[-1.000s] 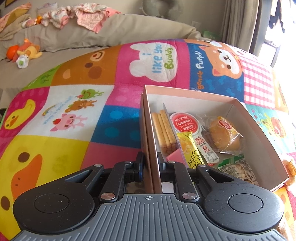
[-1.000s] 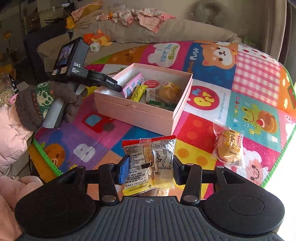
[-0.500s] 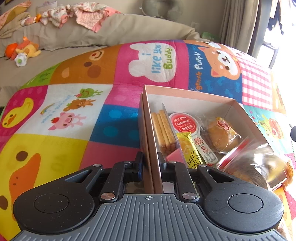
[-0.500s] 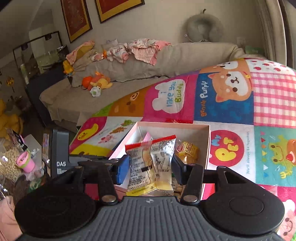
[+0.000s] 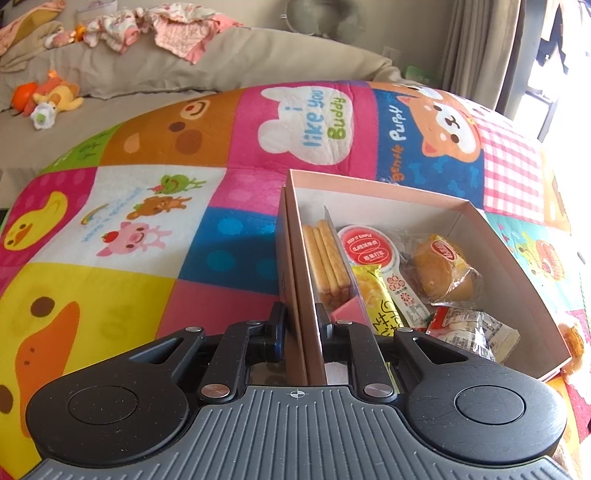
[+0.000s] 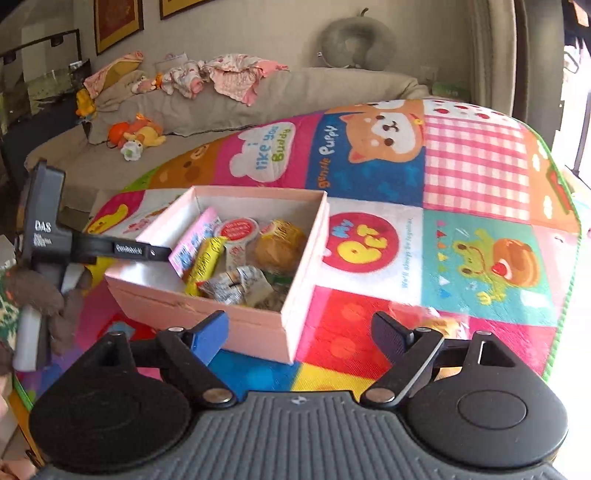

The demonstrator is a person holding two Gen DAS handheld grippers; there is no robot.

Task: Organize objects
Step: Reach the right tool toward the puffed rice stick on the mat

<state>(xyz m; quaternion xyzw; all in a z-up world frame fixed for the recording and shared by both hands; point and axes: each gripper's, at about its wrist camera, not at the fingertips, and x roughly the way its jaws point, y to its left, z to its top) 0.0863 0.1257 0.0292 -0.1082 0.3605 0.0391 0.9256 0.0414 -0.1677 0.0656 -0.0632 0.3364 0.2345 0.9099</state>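
My left gripper [image 5: 301, 317] has its jaws pinching the near-left wall of the pink box [image 5: 517, 273], one finger outside, one inside. From the right wrist view I see that same left gripper [image 6: 155, 252] reaching in from the left, clamped on the box [image 6: 236, 332] wall.

My right gripper [image 6: 301, 330] hovers in front of the box's near corner, jaws opening wide, nothing between them.

The box sits on a colourful patchwork play mat [image 5: 147, 229], open top. Inside:
- biscuit stick pack [image 5: 328, 258], standing against the left wall
- round red-lidded cup [image 5: 365, 247], next to the biscuits
- yellow snack bar [image 5: 376, 306], near end, just beside the biscuit pack
- wrapped bun [image 5: 439, 273], right side
- clear packet with a red edge and printed label [image 5: 469, 328], lying in the near right corner, free of either gripper; in the right view it is the crinkled packet [image 6: 236, 284] on top of the other snacks at the near side

One more wrapped snack [image 6: 439, 325] lies on the mat [image 6: 480, 184] right of the box, partly hidden behind my right finger; blurred, I can't read it.

Beige sofa [image 5: 184, 74] behind the mat, with clothes [image 5: 162, 26] and a plush toy [image 5: 48, 96] on it.
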